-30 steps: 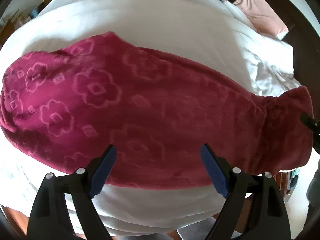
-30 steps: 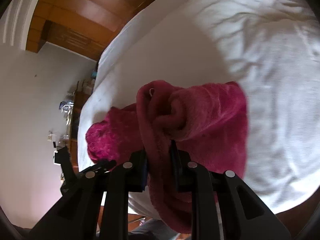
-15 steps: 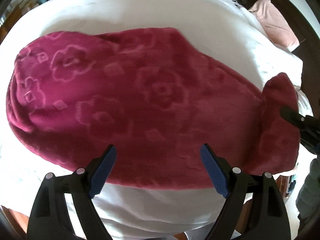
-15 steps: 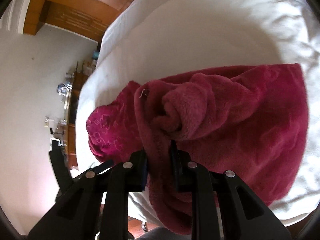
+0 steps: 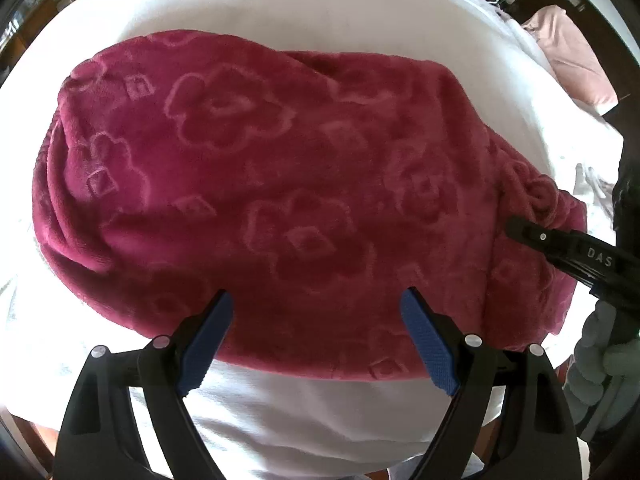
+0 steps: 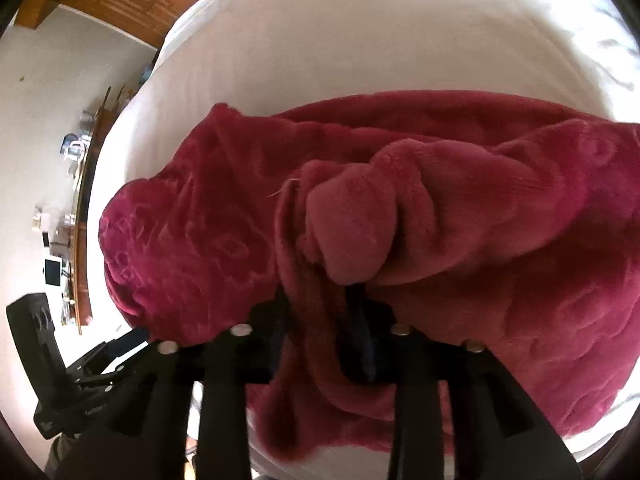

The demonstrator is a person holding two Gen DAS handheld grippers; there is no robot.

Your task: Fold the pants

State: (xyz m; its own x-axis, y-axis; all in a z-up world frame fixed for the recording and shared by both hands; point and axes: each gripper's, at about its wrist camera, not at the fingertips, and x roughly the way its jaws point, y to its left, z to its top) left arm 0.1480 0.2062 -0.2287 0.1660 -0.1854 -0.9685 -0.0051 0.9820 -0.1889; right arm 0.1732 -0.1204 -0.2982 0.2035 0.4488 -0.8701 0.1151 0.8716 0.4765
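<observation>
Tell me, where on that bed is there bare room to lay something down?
Bare white sheet lies beyond the red pants, toward the far edge, and a strip shows between the pants and the left gripper. It is crowded at the right, where the right gripper pinches bunched fabric near the pink pillow.

The left gripper [image 5: 316, 334] hovers with jaws spread wide, while the right gripper [image 6: 320, 312] is clamped on fabric.

I see a bed [image 5: 320, 20] under a white sheet, brightly lit. Beyond its far right corner lies a pink pillow [image 5: 576, 60]. Left of the bed stands a white wall [image 6: 48, 100] with a cluttered wooden shelf [image 6: 82, 216], and wood panelling [image 6: 120, 0] rises behind the bed.
</observation>
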